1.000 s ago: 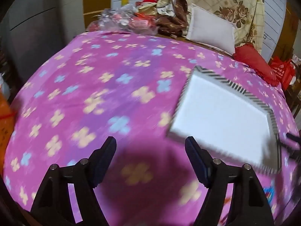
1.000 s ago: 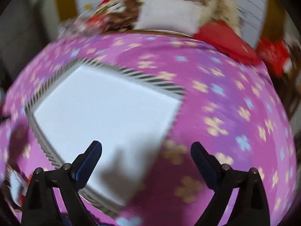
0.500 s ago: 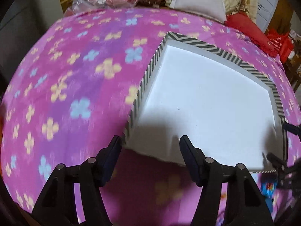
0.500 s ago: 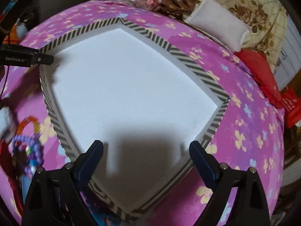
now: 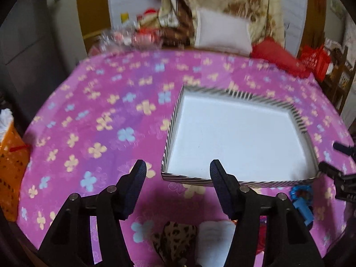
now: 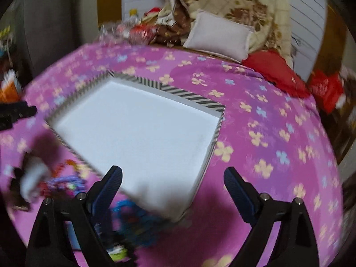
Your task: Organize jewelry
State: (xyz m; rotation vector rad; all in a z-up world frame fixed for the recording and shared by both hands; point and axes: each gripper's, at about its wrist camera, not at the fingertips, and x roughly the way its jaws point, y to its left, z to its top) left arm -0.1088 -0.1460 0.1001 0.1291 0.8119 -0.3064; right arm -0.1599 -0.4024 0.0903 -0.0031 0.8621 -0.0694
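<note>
A shallow white box [image 5: 240, 133] with a black-and-white striped rim lies on the pink flowered cloth; it also shows in the right wrist view [image 6: 142, 133]. My left gripper [image 5: 178, 178] is open and empty, just before the box's near left corner. My right gripper [image 6: 173, 184] is open and empty, above the box's near corner. Jewelry lies before the box: a blue piece [image 5: 301, 202], a leopard-print item [image 5: 175, 240] and a white item [image 5: 217, 229]. In the right wrist view, blurred colourful beads [image 6: 66, 182] and blue pieces [image 6: 131, 215] lie at lower left.
The pink cloth [image 5: 100, 122] covers a round table. A white pillow [image 5: 222, 33], a red cushion [image 5: 276, 55] and plastic-wrapped clutter [image 5: 129, 37] sit at the far edge. An orange bag [image 5: 11, 164] stands at the left edge. The right gripper's tips [image 5: 340, 169] show at right.
Both grippers have pulled back and up from over the box. The box now lies further ahead, and the jewelry before it has come into view.
</note>
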